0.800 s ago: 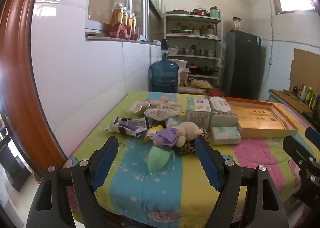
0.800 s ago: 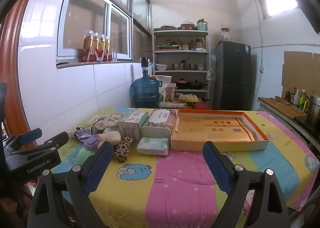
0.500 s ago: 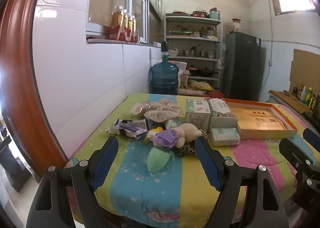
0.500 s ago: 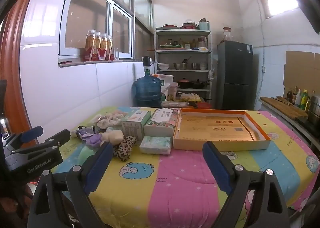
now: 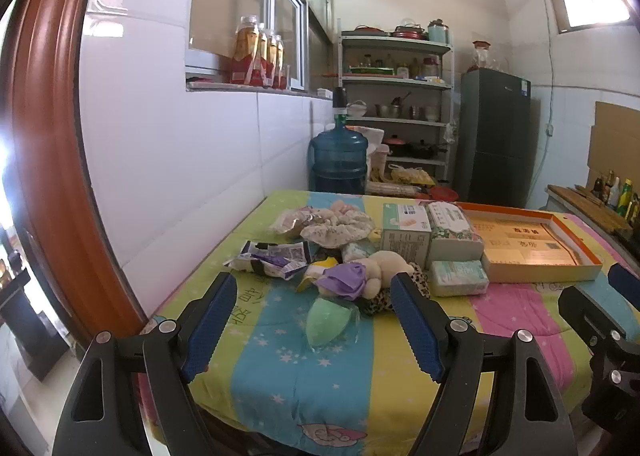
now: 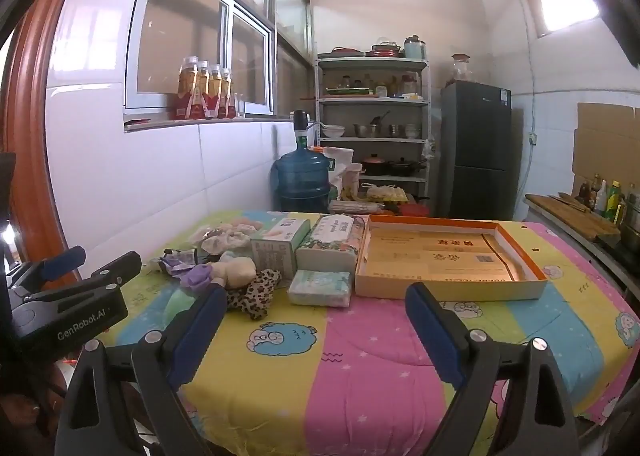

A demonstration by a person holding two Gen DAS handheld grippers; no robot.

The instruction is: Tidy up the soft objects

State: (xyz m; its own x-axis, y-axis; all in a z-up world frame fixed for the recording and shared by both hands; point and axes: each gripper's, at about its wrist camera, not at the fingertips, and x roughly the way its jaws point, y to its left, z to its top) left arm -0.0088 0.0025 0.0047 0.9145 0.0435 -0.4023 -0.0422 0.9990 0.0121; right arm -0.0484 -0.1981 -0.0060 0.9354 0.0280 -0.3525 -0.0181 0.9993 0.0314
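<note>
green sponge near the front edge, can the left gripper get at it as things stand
Probably yes. The left gripper is open and the green sponge lies straight ahead between its fingers, at the front of the pile with only bare bedsheet before it. The purple cloth sits just behind.

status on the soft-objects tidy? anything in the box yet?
Done: nothing visible. The orange box holds no soft items.
In hand: nothing. The left gripper and right gripper are both open and empty, short of the pile.
Left: everything. The plush toy, purple cloth, green pouch, leopard fabric and tissue pack lie loose on the table.
</note>
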